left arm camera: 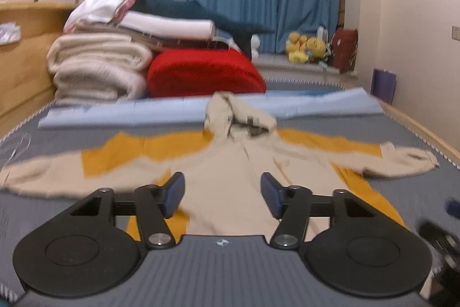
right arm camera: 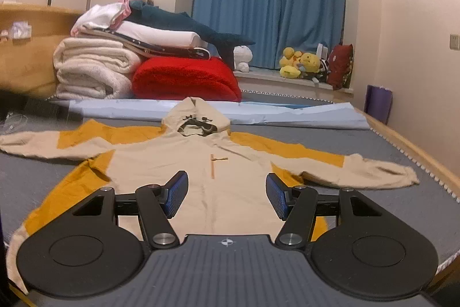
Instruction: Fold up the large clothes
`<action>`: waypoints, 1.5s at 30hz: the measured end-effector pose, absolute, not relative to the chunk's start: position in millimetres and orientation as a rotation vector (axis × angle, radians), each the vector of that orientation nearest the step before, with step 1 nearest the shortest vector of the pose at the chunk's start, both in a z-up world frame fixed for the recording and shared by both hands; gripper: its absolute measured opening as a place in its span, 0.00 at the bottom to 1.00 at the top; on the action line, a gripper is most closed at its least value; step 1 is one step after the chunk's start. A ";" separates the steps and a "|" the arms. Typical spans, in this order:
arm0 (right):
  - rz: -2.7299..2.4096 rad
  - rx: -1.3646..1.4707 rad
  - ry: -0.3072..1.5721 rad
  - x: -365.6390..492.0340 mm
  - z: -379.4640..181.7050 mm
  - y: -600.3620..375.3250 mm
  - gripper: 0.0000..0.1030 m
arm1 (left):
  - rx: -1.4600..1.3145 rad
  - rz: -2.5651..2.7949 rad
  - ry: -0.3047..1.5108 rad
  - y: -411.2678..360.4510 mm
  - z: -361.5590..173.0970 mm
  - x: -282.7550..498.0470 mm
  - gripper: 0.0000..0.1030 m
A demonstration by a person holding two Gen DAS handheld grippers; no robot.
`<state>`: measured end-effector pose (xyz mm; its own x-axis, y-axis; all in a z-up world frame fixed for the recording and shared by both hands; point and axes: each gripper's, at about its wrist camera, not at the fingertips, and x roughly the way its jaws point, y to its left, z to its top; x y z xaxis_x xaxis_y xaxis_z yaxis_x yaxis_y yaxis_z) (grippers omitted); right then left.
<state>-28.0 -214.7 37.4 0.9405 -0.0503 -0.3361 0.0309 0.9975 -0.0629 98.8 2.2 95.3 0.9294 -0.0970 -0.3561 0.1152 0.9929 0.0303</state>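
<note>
A beige and mustard-yellow hooded sweatshirt (right arm camera: 224, 163) lies flat, front up, on the grey bed (right arm camera: 402, 200), sleeves spread to both sides, hood toward the far end. It also shows in the left wrist view (left arm camera: 227, 171), blurred. My left gripper (left arm camera: 222, 193) is open and empty, hovering above the lower body of the sweatshirt. My right gripper (right arm camera: 227, 193) is open and empty, above the lower body near the hem. The other gripper (left arm camera: 440, 238) shows blurred at the right edge of the left wrist view.
A light blue sheet (right arm camera: 258, 111) lies across the bed beyond the hood. Folded white blankets (right arm camera: 92, 71), a red blanket (right arm camera: 187, 82) and stacked clothes stand at the back left. A wooden bed rail (right arm camera: 414, 151) runs on the right. Plush toys (right arm camera: 302, 62) sit on the windowsill.
</note>
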 end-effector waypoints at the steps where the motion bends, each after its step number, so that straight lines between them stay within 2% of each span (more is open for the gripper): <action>1: -0.038 -0.064 0.348 -25.2 40.0 -216.8 0.59 | 0.085 -0.107 0.368 1.7 96.0 118.3 0.52; 6: -0.002 -0.114 0.313 6.4 63.0 -223.1 0.59 | 0.138 -0.094 0.411 35.1 95.1 220.1 0.39; 9: 0.029 -0.125 0.276 42.9 80.1 -217.7 0.57 | 0.086 -0.058 0.476 78.1 80.4 269.4 0.37; 11: 0.073 -0.101 0.252 76.1 93.4 -212.4 0.42 | 0.046 -0.008 0.510 115.9 65.7 295.1 0.37; 12: 0.096 -0.086 0.242 91.9 99.2 -208.8 0.37 | 0.018 0.031 0.529 135.2 58.3 307.2 0.37; 13: 0.120 -0.069 0.232 107.6 105.0 -205.7 0.25 | -0.029 0.063 0.545 157.6 46.0 313.5 0.37; 14: 0.151 -0.049 0.218 127.7 109.9 -200.3 0.19 | -0.069 0.101 0.562 180.2 36.1 321.7 0.37; 19: 0.229 -0.034 0.166 197.0 106.9 -171.8 0.19 | -0.268 0.285 0.629 293.9 -7.8 336.5 0.37; 21: 0.233 -0.043 0.185 217.0 88.4 -163.6 0.19 | -0.300 0.370 0.633 335.7 -17.4 340.7 0.41; 23: 0.231 -0.071 0.251 232.8 69.9 -156.3 0.28 | -0.390 0.453 0.631 382.9 -28.8 341.2 0.44; 27: 0.278 -0.104 0.318 254.2 58.3 -147.2 0.32 | -0.563 0.617 0.606 459.2 -47.3 330.2 0.55; 34: 0.320 -0.124 0.353 271.6 48.4 -140.7 0.34 | -0.802 0.733 0.520 533.1 -74.1 307.5 0.56; 35: 0.322 -0.127 0.361 273.1 45.9 -140.2 0.30 | -0.802 0.732 0.512 534.5 -75.6 307.4 0.53; 36: 0.319 -0.123 0.370 275.6 44.2 -140.1 0.25 | -0.787 0.735 0.506 535.8 -75.0 307.5 0.45; 37: 0.319 -0.111 0.383 276.5 42.9 -141.9 0.16 | -0.773 0.723 0.512 534.5 -73.9 309.8 0.14; 38: 0.319 -0.094 0.404 277.6 41.2 -143.6 0.11 | -0.764 0.710 0.521 530.1 -71.9 311.7 0.01; 41: 0.296 -0.072 0.442 282.5 40.0 -148.3 0.10 | -0.672 0.754 0.498 506.4 -50.3 312.5 0.00; 45: 0.244 -0.057 0.488 286.3 38.7 -162.9 0.10 | -0.500 0.725 0.414 440.5 10.5 322.3 0.00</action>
